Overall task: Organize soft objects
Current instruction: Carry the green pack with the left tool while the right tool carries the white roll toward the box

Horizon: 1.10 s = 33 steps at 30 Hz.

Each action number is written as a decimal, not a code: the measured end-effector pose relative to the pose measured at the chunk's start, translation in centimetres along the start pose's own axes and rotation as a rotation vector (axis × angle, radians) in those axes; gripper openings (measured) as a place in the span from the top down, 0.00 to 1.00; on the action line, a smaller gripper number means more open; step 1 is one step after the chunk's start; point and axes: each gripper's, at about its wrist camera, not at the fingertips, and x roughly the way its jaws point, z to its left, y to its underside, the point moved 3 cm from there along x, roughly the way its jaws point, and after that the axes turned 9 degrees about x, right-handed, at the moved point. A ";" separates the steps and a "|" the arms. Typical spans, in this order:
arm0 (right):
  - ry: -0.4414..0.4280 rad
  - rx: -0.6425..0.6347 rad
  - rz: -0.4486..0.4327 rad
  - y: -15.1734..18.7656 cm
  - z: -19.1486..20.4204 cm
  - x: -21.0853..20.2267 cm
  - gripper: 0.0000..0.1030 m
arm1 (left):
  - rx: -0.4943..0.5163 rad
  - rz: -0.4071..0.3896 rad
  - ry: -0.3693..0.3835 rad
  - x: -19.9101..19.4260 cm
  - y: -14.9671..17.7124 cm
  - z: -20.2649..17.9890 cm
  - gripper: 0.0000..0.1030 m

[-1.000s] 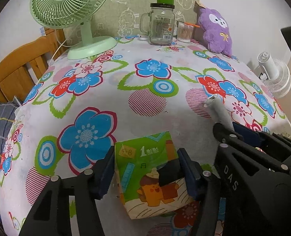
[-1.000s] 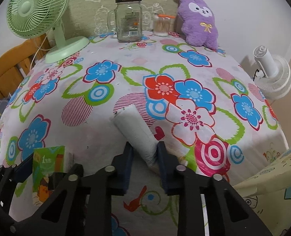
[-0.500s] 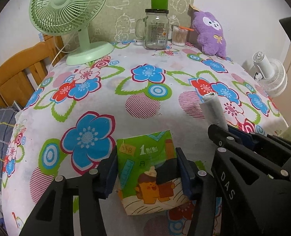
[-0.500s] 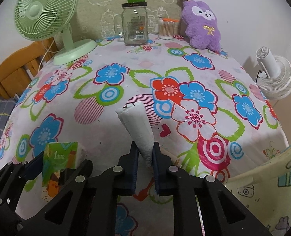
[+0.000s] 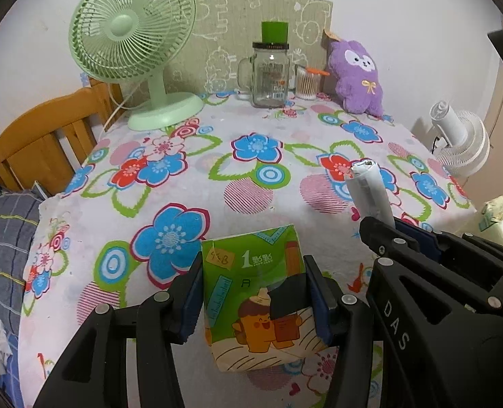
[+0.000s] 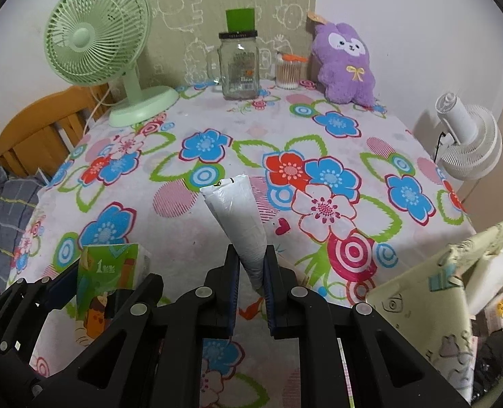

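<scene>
We are gripping a green tissue pack (image 5: 251, 292) in the left tongs (image 5: 255, 292); both blue pads are pressing its sides, and the pack is hanging just above the near edge of the counter (image 5: 217, 176); in the right wrist view the same pack (image 6: 110, 282) is showing at the lower left, between the left tongs' fingers. We are pinching a white roll (image 6: 238, 221) in the right tongs (image 6: 251, 272); the jaws are clenched almost fully on its narrow near end, and the roll is sticking out forward and slightly up over the flowered cloth; from the left wrist view the roll (image 5: 367, 187) is rising out of the right tongs (image 5: 394, 231), just to the right of the pack. At the far edge of the counter a green fan (image 6: 95, 51) is standing on the left; a glass jar (image 6: 239, 64) with a green cup on its lid is sitting beside a small tub of cotton swabs (image 6: 287, 71); a purple plush (image 6: 345, 64) is leaning near the wall on the right. A wooden chair (image 5: 37, 142) is standing off the counter's left side; a white fan (image 6: 469, 142) is standing beyond the right edge; a pale patterned bag (image 6: 438, 292) is showing open at the lower right.
</scene>
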 end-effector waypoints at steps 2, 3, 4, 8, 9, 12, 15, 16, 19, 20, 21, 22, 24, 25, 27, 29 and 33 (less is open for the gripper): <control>-0.007 -0.001 -0.005 0.0 0.0 -0.5 0.85 | -0.002 -0.009 -0.003 -0.7 0.0 0.0 0.47; -0.009 -0.004 -0.011 0.0 0.1 -1.0 0.85 | -0.004 -0.017 -0.004 -1.1 0.0 0.1 0.47; -0.010 -0.007 -0.018 -0.1 0.2 -1.3 0.85 | -0.004 -0.024 -0.007 -1.4 -0.1 0.1 0.47; -0.021 -0.012 -0.044 -0.1 0.2 -3.0 0.85 | -0.006 -0.050 -0.017 -2.9 -0.2 -0.1 0.47; -0.024 -0.012 -0.050 -0.2 0.2 -3.4 0.85 | -0.006 -0.056 -0.019 -3.2 -0.3 -0.1 0.47; -0.040 -0.006 -0.055 -0.2 0.2 -4.4 0.85 | -0.010 -0.073 -0.027 -4.5 -0.2 -0.2 0.47; -0.048 -0.015 -0.072 -0.2 0.3 -5.6 0.85 | -0.016 -0.089 -0.032 -5.5 -0.2 -0.2 0.47; -0.051 -0.018 -0.079 -0.2 0.3 -6.1 0.85 | -0.018 -0.097 -0.036 -6.0 -0.2 -0.3 0.47; -0.060 -0.023 -0.097 -0.1 0.3 -7.4 0.85 | -0.016 -0.117 -0.044 -7.3 -0.2 -0.4 0.47; -0.063 -0.023 -0.103 -0.1 0.3 -7.8 0.85 | -0.015 -0.124 -0.046 -7.6 -0.2 -0.5 0.47; -0.067 -0.023 -0.111 -0.1 0.3 -8.3 0.85 | -0.014 -0.132 -0.050 -8.1 -0.2 -0.6 0.47; -0.070 -0.024 -0.116 -0.1 0.2 -8.7 0.85 | -0.014 -0.138 -0.053 -8.5 -0.2 -0.7 0.47; -0.075 -0.024 -0.125 0.0 0.1 -9.5 0.85 | -0.015 -0.151 -0.055 -9.3 -0.1 -0.8 0.47; -0.077 -0.027 -0.133 0.0 0.0 -10.0 0.85 | -0.016 -0.160 -0.056 -9.8 -0.1 -1.0 0.47; -0.080 -0.031 -0.149 0.1 -0.1 -11.0 0.85 | -0.016 -0.173 -0.057 -10.5 -0.1 -1.2 0.47; -0.083 -0.034 -0.160 0.2 -0.3 -11.8 0.85 | -0.016 -0.187 -0.059 -11.3 -0.2 -1.4 0.47; -0.091 -0.039 -0.186 0.3 -0.7 -13.6 0.85 | -0.012 -0.213 -0.063 -12.7 -0.1 -1.9 0.47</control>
